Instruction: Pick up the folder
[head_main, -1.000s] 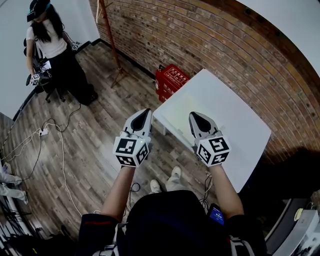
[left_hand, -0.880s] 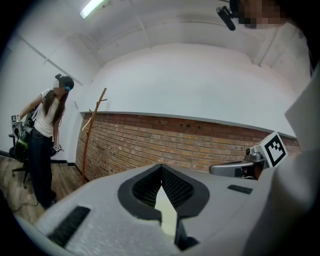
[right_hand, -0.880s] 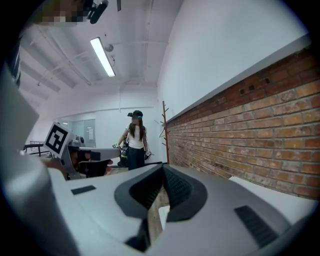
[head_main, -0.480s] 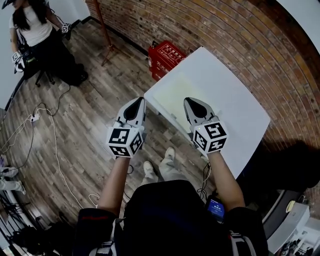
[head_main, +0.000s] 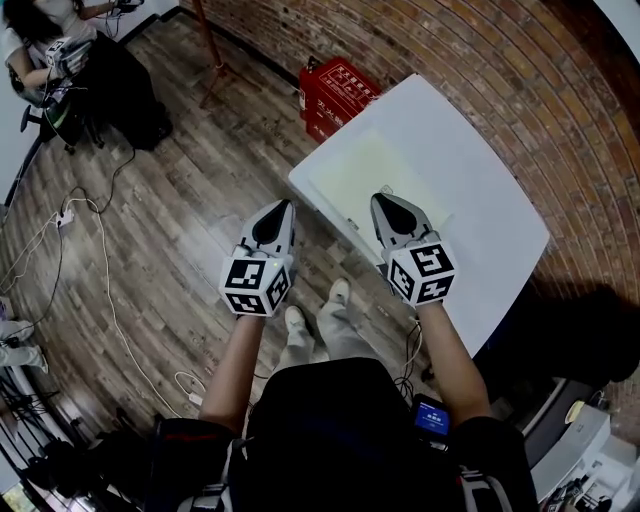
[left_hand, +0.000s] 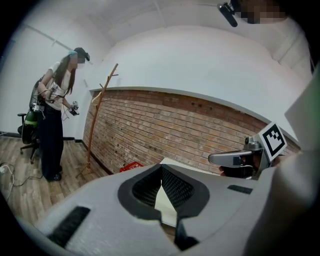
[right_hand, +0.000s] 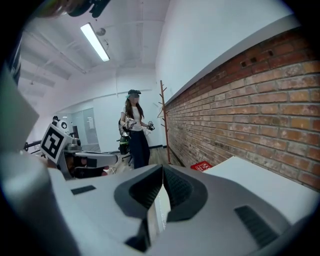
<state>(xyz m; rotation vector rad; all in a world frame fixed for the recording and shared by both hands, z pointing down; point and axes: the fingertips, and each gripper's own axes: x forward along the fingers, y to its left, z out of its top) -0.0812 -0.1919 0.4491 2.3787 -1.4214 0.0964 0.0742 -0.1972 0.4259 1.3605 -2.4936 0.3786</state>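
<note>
Both grippers are now lower than a second ago, and the other person has slid almost out of the head view's top left corner. The left gripper (head_main: 285, 207) is over the wooden floor (head_main: 170, 250), just beside the near edge of the white table (head_main: 480, 220). Its jaws are together with nothing between them. The right gripper (head_main: 379, 199) is over that near edge, its jaws also together and empty. Its tip is close to the folder (head_main: 372, 168), though I cannot tell if it touches it.

The folder (a pale yellowish sheet) lies flat on the table, at the end nearer to the red crate (head_main: 335, 92). The crate stands on the floor against the brick wall (head_main: 440, 50). Farther away, a wooden coat stand (head_main: 205, 40) is by the same wall, and the other person (head_main: 60, 60) is beyond it.
</note>
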